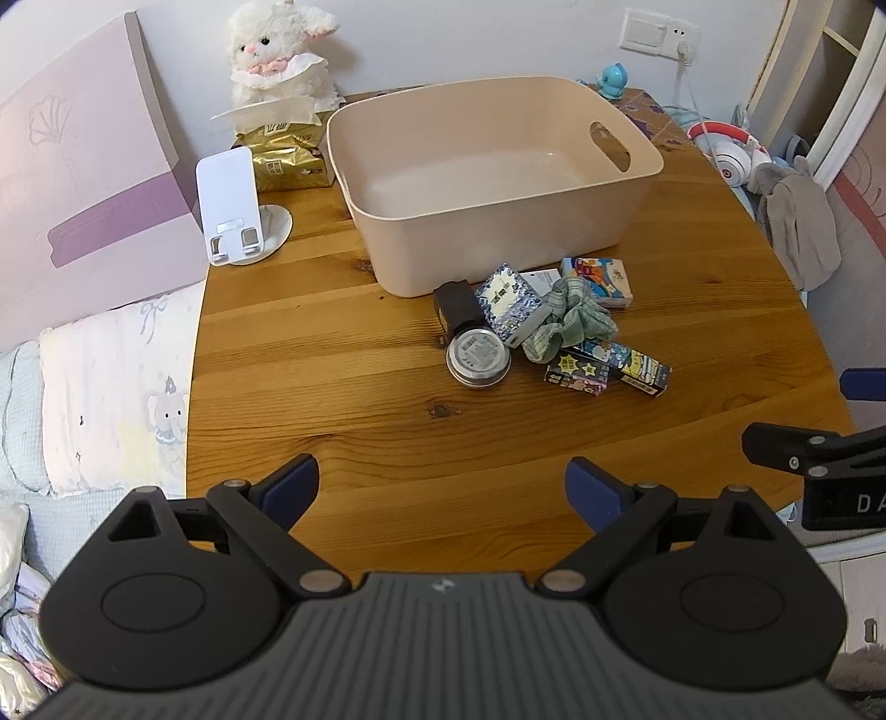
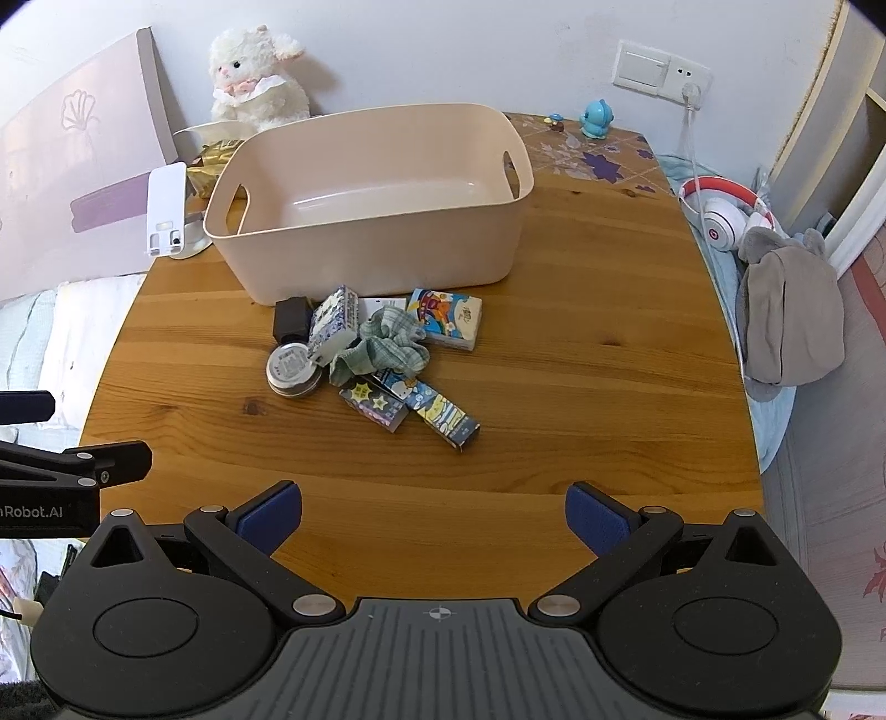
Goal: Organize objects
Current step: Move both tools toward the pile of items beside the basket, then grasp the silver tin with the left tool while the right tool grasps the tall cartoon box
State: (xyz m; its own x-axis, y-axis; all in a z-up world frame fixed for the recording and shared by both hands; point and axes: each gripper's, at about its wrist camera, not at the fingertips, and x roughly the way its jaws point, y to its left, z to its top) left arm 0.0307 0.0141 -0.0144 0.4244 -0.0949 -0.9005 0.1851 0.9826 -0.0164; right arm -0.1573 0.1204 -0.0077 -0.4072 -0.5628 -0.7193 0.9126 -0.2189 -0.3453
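Observation:
An empty beige plastic bin [image 1: 498,216] [image 2: 365,232] stands on the wooden table [image 1: 332,399] [image 2: 581,360]. In front of it lies a pile: a round tin [image 1: 478,356] [image 2: 292,366], a black box [image 1: 455,310] [image 2: 292,318], a blue-white patterned box [image 1: 508,302] [image 2: 332,324], a green checked scrunchie [image 1: 570,321] [image 2: 382,346], a cartoon tissue pack [image 1: 601,279] [image 2: 446,318] and two small cartoon boxes [image 1: 609,368] [image 2: 410,410]. My left gripper [image 1: 443,487] is open and empty at the near edge. My right gripper [image 2: 434,512] is open and empty, also well short of the pile.
A white phone stand [image 1: 230,207] [image 2: 166,213], gold tissue pack [image 1: 288,158] and plush lamb [image 1: 277,50] [image 2: 252,77] stand at the back left. A blue figurine [image 2: 595,119], headphones [image 2: 725,213] and grey cloth [image 2: 786,315] are on the right. A bed lies to the left.

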